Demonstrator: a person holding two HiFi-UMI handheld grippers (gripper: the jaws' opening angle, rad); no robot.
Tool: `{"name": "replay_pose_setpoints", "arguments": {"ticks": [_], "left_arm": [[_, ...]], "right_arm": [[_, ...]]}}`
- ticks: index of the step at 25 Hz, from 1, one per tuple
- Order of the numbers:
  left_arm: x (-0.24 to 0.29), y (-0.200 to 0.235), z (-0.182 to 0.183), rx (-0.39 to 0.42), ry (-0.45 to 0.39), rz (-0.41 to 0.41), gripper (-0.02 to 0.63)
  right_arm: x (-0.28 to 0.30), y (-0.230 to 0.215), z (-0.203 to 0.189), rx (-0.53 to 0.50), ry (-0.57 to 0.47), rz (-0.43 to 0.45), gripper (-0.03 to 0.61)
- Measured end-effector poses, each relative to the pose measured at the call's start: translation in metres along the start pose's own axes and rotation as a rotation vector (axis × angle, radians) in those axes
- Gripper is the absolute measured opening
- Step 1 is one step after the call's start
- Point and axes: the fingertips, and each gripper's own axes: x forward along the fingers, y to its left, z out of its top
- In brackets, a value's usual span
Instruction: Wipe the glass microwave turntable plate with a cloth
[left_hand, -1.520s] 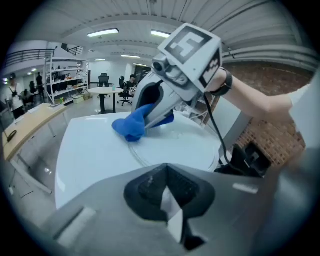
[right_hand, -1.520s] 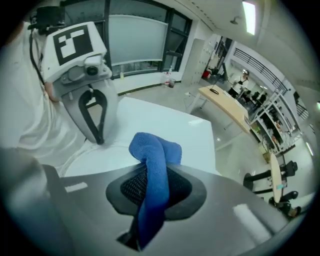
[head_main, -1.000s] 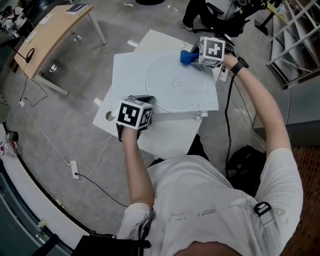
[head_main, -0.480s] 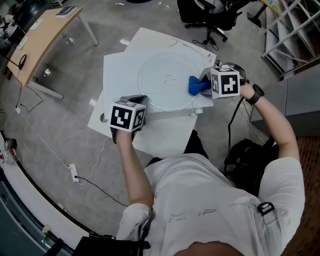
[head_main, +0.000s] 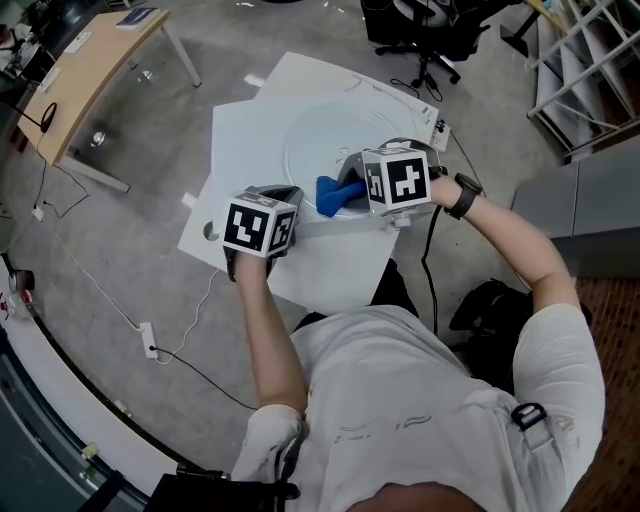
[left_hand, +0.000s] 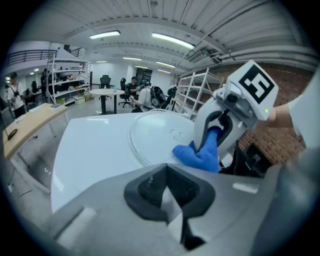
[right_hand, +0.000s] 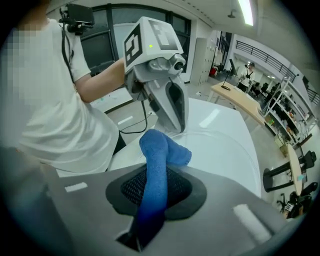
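Observation:
The round clear glass turntable plate (head_main: 340, 140) lies flat on a white table (head_main: 240, 140); in the left gripper view the plate (left_hand: 155, 130) is ahead of the jaws. My right gripper (head_main: 350, 192) is shut on a blue cloth (head_main: 336, 194), which presses on the plate's near rim. In the right gripper view the cloth (right_hand: 159, 150) sticks out past the jaws of that gripper (right_hand: 155, 192). My left gripper (head_main: 282, 198) hovers at the table's near left, close to the plate's rim, its jaws shut on nothing (left_hand: 167, 192). The two grippers face each other closely.
A wooden desk (head_main: 90, 70) stands at the far left, an office chair (head_main: 425, 25) beyond the table and metal shelving (head_main: 590, 60) at the right. A cable with a power strip (head_main: 148, 340) lies on the floor at the left. A black bag (head_main: 490, 300) sits beside the person.
My right gripper has swept the blue cloth from the plate's far right side round to its near rim, ending close to the left gripper. The left gripper has hardly moved.

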Motion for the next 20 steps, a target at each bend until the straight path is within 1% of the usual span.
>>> {"name": "replay_pose_setpoints", "arguments": {"ticks": [4, 9, 12, 15, 17, 20], "left_arm": [[0.004, -0.004, -0.005, -0.005, 0.002, -0.035, 0.0], [0.004, -0.001, -0.005, -0.006, -0.005, -0.029, 0.0], [-0.001, 0.005, -0.002, -0.002, -0.013, 0.001, 0.0], [-0.004, 0.006, -0.001, 0.0, -0.014, 0.021, 0.0], [-0.004, 0.004, -0.002, 0.005, -0.005, 0.026, 0.0], [-0.001, 0.001, -0.003, 0.013, 0.001, 0.029, 0.0]], "right_arm": [[0.013, -0.026, 0.024, 0.068, -0.075, -0.005, 0.064], [0.019, -0.053, 0.025, 0.158, -0.145, 0.051, 0.064], [0.019, -0.069, 0.03, 0.215, -0.192, 0.049, 0.064], [0.017, -0.093, 0.034, 0.251, -0.231, 0.013, 0.064], [0.013, -0.111, 0.03, 0.272, -0.24, -0.026, 0.064], [0.004, -0.143, 0.009, 0.269, -0.182, -0.144, 0.064]]}}
